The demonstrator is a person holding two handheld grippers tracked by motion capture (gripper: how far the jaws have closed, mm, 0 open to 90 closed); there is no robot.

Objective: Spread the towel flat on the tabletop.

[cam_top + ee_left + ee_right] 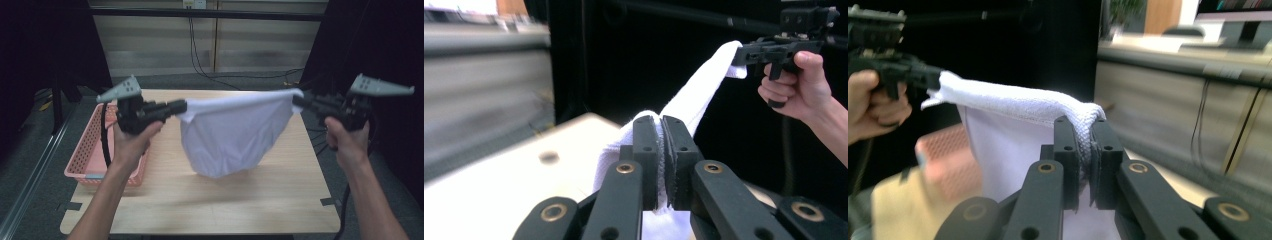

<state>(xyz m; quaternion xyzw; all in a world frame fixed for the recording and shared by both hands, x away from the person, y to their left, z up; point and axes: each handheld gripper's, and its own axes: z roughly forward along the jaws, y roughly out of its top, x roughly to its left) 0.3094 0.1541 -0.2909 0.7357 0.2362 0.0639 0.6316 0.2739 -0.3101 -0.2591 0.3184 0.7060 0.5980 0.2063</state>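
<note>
- We hold the white cloth [227, 132] stretched above the surface [210, 205], left gripper [180, 106] and right gripper [299, 101] fingers clamped on its top corners.
- Pink basket [82, 150] sits at nine o'clock; folding or laying down remains.

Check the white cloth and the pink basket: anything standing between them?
Nothing visible. The white cloth hangs off the wooden table, pinched at its top corners by the left hand-held gripper and the right hand-held gripper. The pink basket sits at the table's left edge, with bare tabletop between it and the cloth.
</note>
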